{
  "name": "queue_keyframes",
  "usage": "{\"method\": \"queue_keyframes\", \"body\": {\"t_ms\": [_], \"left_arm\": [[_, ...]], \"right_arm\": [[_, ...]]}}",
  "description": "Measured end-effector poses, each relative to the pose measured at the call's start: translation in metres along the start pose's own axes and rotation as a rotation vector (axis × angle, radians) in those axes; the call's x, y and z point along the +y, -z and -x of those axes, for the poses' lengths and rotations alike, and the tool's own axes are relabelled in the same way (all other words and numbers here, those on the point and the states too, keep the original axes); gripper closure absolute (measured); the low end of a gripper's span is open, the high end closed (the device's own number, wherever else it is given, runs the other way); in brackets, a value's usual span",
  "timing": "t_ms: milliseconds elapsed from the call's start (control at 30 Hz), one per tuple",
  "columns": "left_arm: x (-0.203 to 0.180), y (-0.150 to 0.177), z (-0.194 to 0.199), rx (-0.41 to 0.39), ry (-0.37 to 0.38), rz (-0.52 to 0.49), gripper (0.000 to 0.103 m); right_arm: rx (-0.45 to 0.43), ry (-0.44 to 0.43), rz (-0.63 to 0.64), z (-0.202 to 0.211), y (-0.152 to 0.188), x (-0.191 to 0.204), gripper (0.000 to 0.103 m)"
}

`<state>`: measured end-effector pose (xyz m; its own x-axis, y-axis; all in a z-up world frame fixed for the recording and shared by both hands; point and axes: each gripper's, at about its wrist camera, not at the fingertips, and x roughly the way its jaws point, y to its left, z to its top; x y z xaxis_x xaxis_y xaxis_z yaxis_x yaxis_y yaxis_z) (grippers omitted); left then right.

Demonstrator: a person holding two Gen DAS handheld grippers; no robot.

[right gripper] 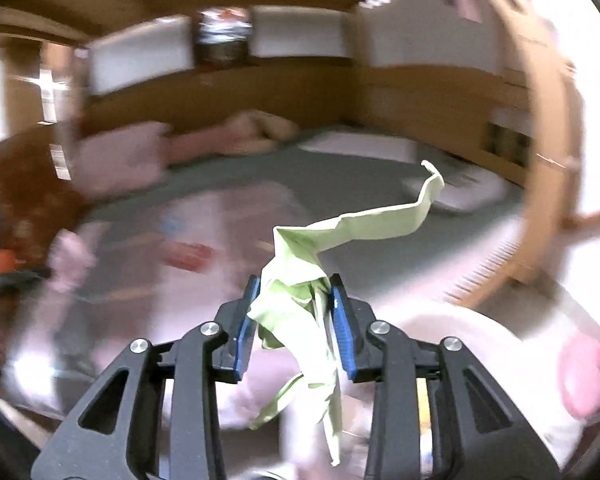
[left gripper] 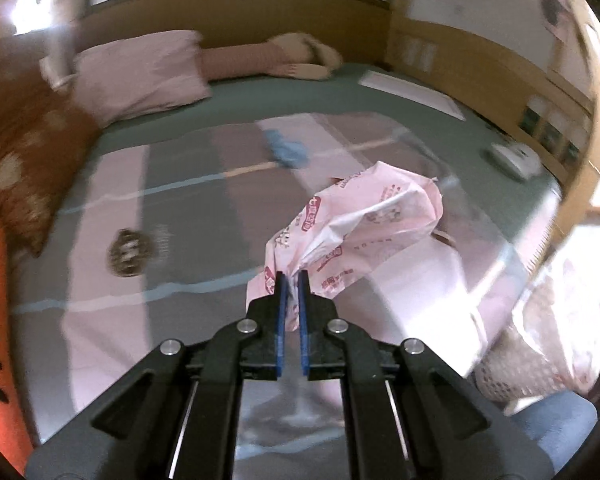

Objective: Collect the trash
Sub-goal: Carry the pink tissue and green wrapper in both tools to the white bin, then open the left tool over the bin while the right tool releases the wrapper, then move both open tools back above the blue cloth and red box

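Observation:
My left gripper (left gripper: pixel 292 276) is shut on a crumpled pink plastic wrapper (left gripper: pixel 360 224) with red print and holds it above the bed. My right gripper (right gripper: pixel 294 284) is shut on a crumpled light-green paper (right gripper: pixel 300 280), which sticks up to the right and hangs down between the fingers. On the striped bedspread (left gripper: pixel 180 208) lie a blue crumpled scrap (left gripper: pixel 288 152) and a dark round patterned piece (left gripper: pixel 130 254). A red blurred item (right gripper: pixel 190 258) lies on the bed in the right wrist view.
Pink pillows (left gripper: pixel 140 76) and a brown floral quilt (left gripper: pixel 16 148) lie at the bed's head and left. A white device (left gripper: pixel 514 158) sits at the right edge. A bin lined with a pale bag (left gripper: pixel 548 320) stands at the lower right. Wooden wall panels surround the bed.

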<state>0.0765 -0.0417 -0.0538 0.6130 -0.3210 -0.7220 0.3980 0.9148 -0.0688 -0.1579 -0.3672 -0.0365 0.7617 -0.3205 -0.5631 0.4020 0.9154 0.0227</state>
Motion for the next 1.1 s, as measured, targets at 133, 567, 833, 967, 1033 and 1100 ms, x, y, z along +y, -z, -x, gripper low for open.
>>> {"method": "queue_keyframes", "body": {"t_ms": [133,567,833,967,1033,1100], "left_arm": [[-0.077,-0.005,0.001,0.022,0.110,-0.107,0.096],[-0.345,-0.004,0.018,0.144,0.477,-0.469,0.004],[-0.226,-0.035,0.027,0.023,0.284,-0.281,0.004],[-0.110,-0.051,0.038,-0.063,0.063,-0.156,0.003],[-0.050,-0.053,0.045,-0.084,-0.044,-0.066,0.003],[-0.008,-0.051,0.049,-0.091,-0.097,0.010,0.003]], "right_arm": [[0.193,0.026,-0.091,-0.037,0.046,-0.053,0.027],[-0.357,0.065,-0.414,0.111,-0.005,-0.123,0.004],[-0.234,-0.034,-0.228,0.070,-0.006,-0.057,0.003],[-0.139,-0.147,-0.142,0.033,-0.015,0.005,0.003],[-0.110,-0.211,-0.078,0.013,-0.025,0.046,0.004],[-0.099,-0.259,-0.030,0.000,-0.035,0.081,0.003]]}}
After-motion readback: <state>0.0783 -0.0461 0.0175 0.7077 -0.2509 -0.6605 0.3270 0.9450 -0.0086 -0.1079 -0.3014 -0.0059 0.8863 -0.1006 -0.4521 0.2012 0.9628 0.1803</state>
